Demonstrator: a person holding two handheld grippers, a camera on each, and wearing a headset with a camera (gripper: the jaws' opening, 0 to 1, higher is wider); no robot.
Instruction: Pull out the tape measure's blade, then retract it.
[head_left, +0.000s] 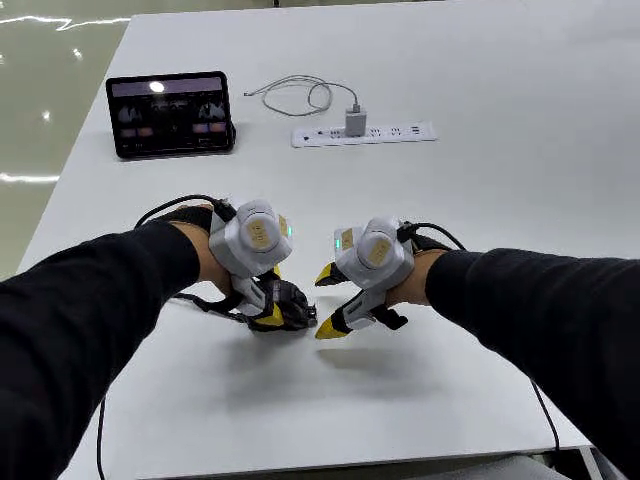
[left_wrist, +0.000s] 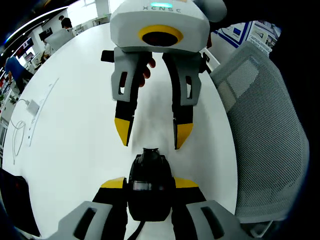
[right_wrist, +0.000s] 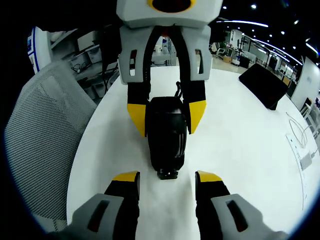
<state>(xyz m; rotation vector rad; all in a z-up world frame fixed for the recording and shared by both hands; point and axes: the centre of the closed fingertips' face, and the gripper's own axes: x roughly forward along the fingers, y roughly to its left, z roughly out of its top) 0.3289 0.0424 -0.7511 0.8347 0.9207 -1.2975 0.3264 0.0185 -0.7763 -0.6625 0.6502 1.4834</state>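
Your left gripper clamps the tape measure; its long axis points right, toward your right gripper, wide open, empty, just beside its end.

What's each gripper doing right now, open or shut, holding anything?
Left gripper: shut on the tape measure.
Right gripper: open, holding nothing, jaws pointed at the tape measure.

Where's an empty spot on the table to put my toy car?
It's crowded at the middle front, where the left gripper clamps the tape measure facing the open right gripper. Bare spots: the table right of the power strip, and the stretch between the tablet and the grippers.
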